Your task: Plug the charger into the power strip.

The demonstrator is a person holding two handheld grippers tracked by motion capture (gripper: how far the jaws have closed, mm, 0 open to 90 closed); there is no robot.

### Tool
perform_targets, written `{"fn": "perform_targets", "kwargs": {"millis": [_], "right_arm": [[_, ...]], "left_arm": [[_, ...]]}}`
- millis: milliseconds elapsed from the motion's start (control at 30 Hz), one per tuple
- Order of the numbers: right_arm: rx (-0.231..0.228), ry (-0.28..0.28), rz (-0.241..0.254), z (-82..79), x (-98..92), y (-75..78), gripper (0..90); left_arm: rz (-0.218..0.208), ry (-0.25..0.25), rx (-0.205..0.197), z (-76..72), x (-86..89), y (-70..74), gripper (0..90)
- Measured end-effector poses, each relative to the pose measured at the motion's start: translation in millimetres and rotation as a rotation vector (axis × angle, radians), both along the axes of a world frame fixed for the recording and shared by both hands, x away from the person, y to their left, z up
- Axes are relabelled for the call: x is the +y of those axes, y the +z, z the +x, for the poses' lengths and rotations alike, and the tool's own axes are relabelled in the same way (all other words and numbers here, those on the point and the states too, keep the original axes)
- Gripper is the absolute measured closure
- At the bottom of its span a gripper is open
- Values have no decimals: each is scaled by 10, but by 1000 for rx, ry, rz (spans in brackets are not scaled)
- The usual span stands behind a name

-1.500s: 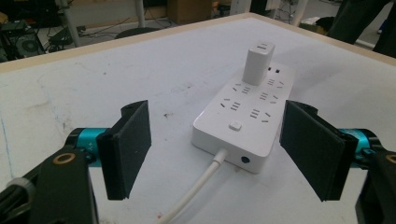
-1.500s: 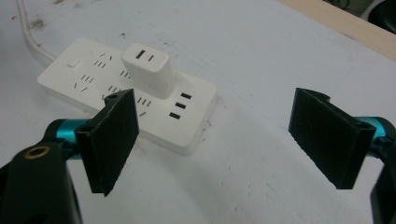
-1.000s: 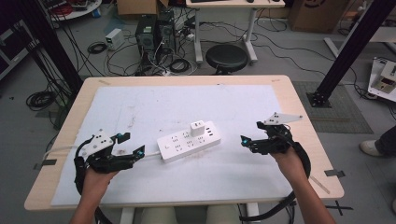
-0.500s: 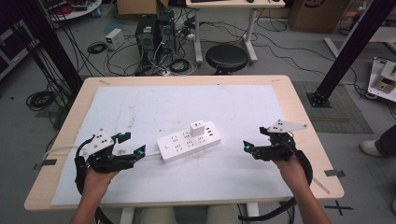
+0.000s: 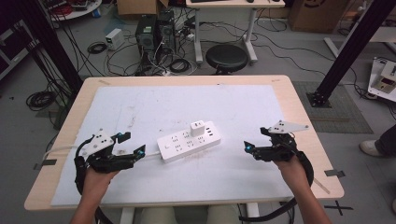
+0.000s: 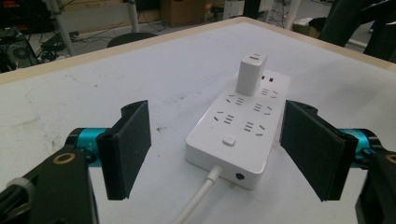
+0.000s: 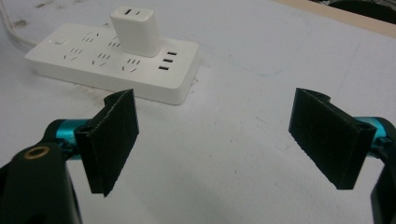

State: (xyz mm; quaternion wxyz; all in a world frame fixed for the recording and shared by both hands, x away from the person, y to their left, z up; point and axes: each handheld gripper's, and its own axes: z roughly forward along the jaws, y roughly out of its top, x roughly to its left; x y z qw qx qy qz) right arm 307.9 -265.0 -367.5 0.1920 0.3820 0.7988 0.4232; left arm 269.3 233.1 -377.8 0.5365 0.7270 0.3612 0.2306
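High view: your right hand-held gripper (image 5: 246, 147) has dropped toward the bench (image 5: 299, 112), jaws spread, nothing held; power strip (image 5: 188, 142) sits off its tip.
Left gripper view: left hand-held gripper (image 6: 215, 154) unmoved, spread astride strip's cord end.
Right gripper view: charger (image 7: 136, 31) ahead-left, prob. next grab.

Black round stool (image 5: 227, 57), computer tower (image 5: 146, 31) and tangled cables (image 5: 180, 65) behind table.

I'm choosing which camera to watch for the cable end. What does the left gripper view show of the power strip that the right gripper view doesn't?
Left gripper view: the power strip's cable, end socket and round button, framed by the left gripper's open jaws. Right gripper view: the strip's USB-port end, ahead of the right gripper's open jaws. Both: the white charger plugged in upright.
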Motion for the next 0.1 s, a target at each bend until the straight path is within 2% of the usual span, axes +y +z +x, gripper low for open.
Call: {"fn": "perform_targets", "kwargs": {"millis": [100], "right_arm": [[3,-2,2,-3,2,3,164]], "left_arm": [[2,0,1,1,6,3,249]]}}
